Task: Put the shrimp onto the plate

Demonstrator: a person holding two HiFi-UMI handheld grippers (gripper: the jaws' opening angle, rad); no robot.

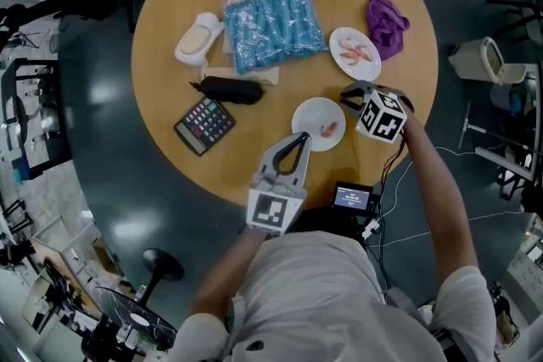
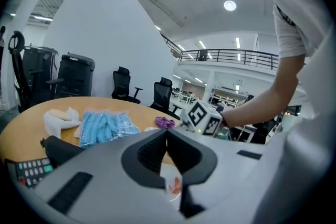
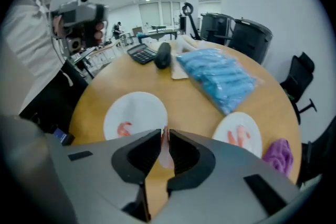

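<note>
Round wooden table (image 1: 170, 38), fairly cluttered. A bag (image 1: 273, 28) of blue stuff sits toward the back, with a white slipper-looking thing (image 1: 198, 39) just left of it. A black pouch (image 1: 231, 90) and a calculator (image 1: 204, 125) sit nearer the front. On the right are the near plate (image 1: 314, 119), the far plate (image 1: 339, 38) and a purple cloth (image 1: 386, 25) beside the far one.

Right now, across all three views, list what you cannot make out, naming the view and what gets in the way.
Head view: the held shrimp is hidden under the right gripper and its cube.
Left gripper view: the near plate is mostly hidden behind the left gripper.
Head view: the shrimps on the far plate are too small to count.
</note>
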